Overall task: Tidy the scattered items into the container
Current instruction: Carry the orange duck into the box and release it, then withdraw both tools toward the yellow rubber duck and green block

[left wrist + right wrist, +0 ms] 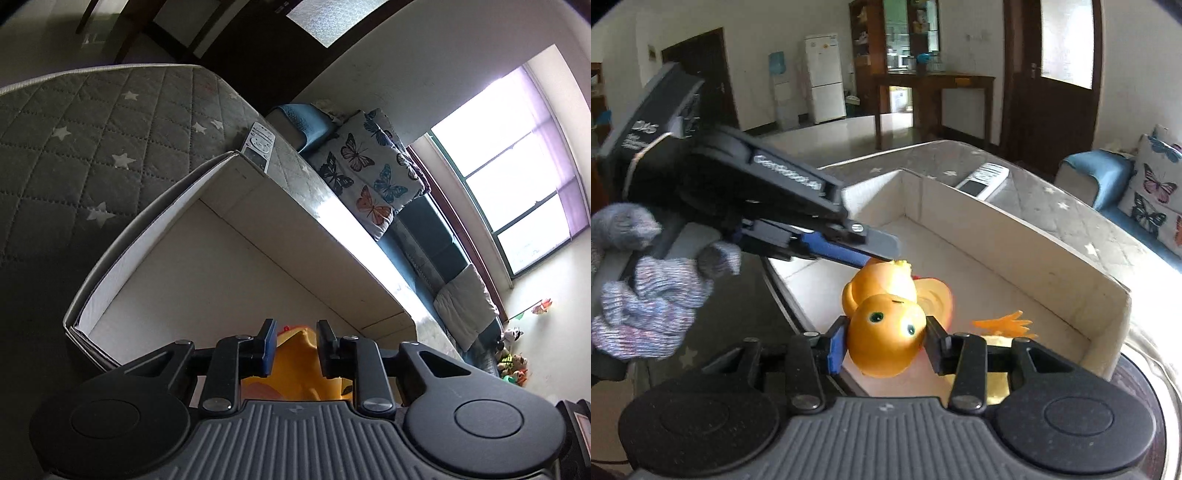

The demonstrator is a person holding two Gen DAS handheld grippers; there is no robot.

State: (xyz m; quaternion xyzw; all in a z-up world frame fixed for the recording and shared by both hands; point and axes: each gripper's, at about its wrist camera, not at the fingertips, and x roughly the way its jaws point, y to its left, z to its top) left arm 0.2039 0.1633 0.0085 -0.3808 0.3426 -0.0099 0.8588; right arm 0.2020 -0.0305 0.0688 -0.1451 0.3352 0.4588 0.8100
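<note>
Right gripper: clamping the head of the glossy orange rubber duck toy, blue pad on one cheek, black pad on the other.
Left gripper: pinching the duck's body from above, jaws closed on it.
Duck: lying over the near end of the shallow white cardboard box, head facing the right wrist camera, long axis running away toward the far wall.
Box: sitting on the grey star-quilted mattress, with a white remote control just beyond its far corner.

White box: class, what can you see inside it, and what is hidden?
Inside the white box, only its bare floor shows, below the yellow duck held in both grippers. The floor under the duck is covered.
</note>
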